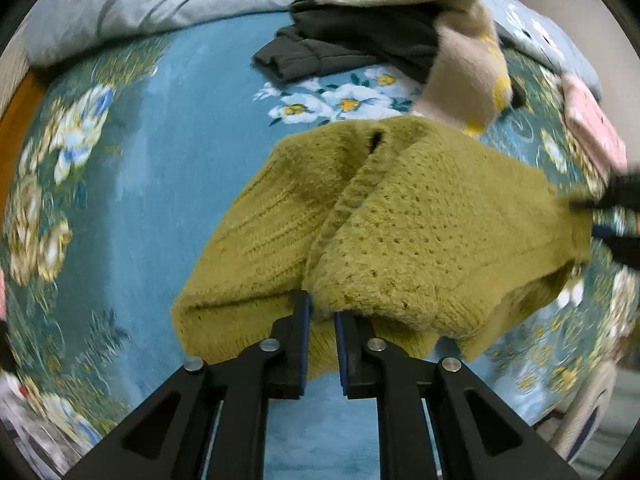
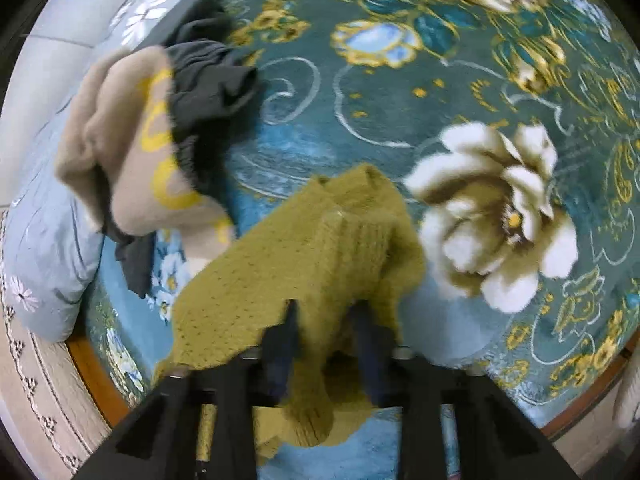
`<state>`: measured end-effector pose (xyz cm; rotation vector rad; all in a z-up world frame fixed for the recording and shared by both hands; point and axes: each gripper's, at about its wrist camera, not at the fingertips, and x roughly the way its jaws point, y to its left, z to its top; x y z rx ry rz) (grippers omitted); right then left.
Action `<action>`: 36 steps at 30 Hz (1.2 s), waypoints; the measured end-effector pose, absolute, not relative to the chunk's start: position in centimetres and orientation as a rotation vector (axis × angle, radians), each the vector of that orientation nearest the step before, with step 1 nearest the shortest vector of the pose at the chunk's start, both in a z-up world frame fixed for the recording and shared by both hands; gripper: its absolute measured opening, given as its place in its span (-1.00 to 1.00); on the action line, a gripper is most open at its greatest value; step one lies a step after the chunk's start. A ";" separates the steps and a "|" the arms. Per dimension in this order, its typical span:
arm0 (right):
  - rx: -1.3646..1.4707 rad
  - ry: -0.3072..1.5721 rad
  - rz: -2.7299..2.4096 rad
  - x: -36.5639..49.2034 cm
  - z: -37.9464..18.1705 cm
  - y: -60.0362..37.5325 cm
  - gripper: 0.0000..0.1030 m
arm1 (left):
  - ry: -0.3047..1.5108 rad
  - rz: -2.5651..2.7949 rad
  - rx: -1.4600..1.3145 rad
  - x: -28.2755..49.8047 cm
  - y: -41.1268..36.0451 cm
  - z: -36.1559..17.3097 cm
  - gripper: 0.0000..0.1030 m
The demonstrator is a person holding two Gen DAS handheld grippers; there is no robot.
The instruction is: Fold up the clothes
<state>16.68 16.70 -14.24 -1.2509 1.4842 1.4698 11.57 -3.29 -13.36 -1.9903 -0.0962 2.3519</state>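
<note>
The olive-green chunky-knit sweater [image 1: 400, 232] hangs slung between the two tools above the bed's teal floral blanket [image 1: 140, 200]. It does not lie flat; its long axis runs from one grip to the other.

The left gripper [image 1: 322, 316] has its jaws closed on a bunched edge of the knit, a thick fold of wool squeezed between the blue pads. From there the cloth stretches up and to the right in the left wrist view, towards a dark shape at the frame's right edge that is probably the other tool.

The right gripper [image 2: 326, 320] points steeply down, with the sweater's other end draped over and between its jaws. That view is smeared, so the hold is hard to read, but the jaws seem pinched on the wool.

Each hand is at its own end of the garment, so neither is nearer. The coming fold turns on that span.

Towards the bed's far edge lie a beige fuzzy garment with yellow rings [image 2: 132, 148] and a dark grey one [image 1: 352, 46], well apart from the sweater.
</note>
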 end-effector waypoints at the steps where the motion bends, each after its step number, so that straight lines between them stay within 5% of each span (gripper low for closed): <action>1: -1.245 1.504 1.467 17.3 -14.5 16.7 -0.76 | -0.145 2.348 -2.009 11.6 -3.7 -13.4 -0.72; 3: -1.228 1.543 1.473 18.3 -14.8 16.5 -0.77 | -0.306 2.324 -2.038 11.9 -4.6 -13.5 -0.67; 8: -1.206 1.597 1.492 19.5 -15.1 16.1 -0.77 | -0.993 2.186 -1.988 13.6 -7.8 -14.3 -0.08; 10: -1.199 1.618 1.490 19.6 -15.3 16.2 -0.77 | -1.190 2.142 -1.937 14.2 -8.6 -14.6 0.01; 22: -1.206 1.675 1.506 19.7 -16.0 16.7 -0.77 | -1.661 1.969 -1.764 14.5 -9.0 -14.2 0.28; 33: -1.206 1.723 1.509 20.0 -16.4 17.2 -0.76 | -1.798 1.953 -1.897 13.7 -8.8 -17.4 0.22; 36: -1.191 1.762 1.499 20.1 -16.3 17.4 -0.76 | -1.783 1.958 -1.934 12.6 -8.5 -17.3 -0.29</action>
